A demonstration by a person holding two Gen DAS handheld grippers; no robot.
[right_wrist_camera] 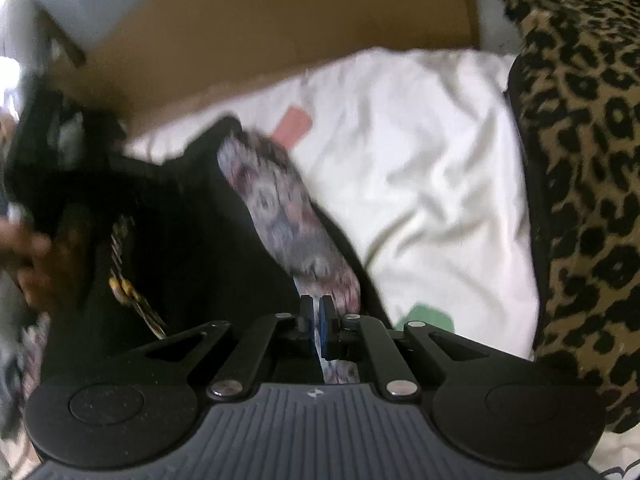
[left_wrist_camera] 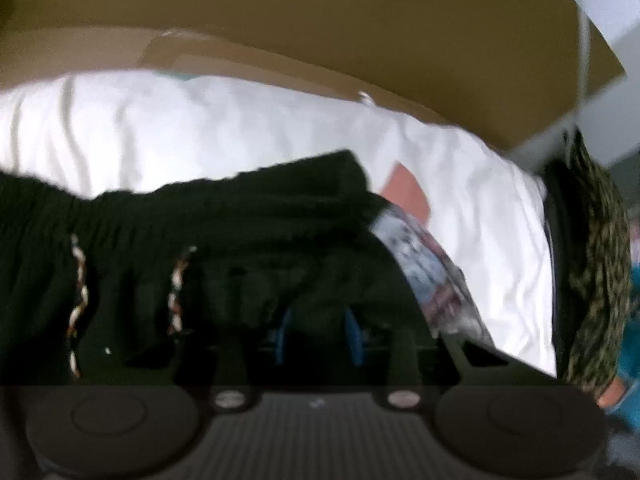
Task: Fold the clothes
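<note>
Plainly, the black garment (left_wrist_camera: 224, 240) lies on the white sheet (left_wrist_camera: 240, 128), its gathered waistband running left to right, two braided cords (left_wrist_camera: 78, 300) hanging toward the near edge. The patterned lining (right_wrist_camera: 288, 208) slants from far left to near right. The right gripper (right_wrist_camera: 317, 316) is pressed together, pinching that lining's near end. The left gripper (left_wrist_camera: 320, 332) is buried in dark cloth; I cannot tell its grip. A cardboard box (right_wrist_camera: 260, 32) stands beyond, and a leopard-print cushion (right_wrist_camera: 580, 160) lies to the right.
</note>
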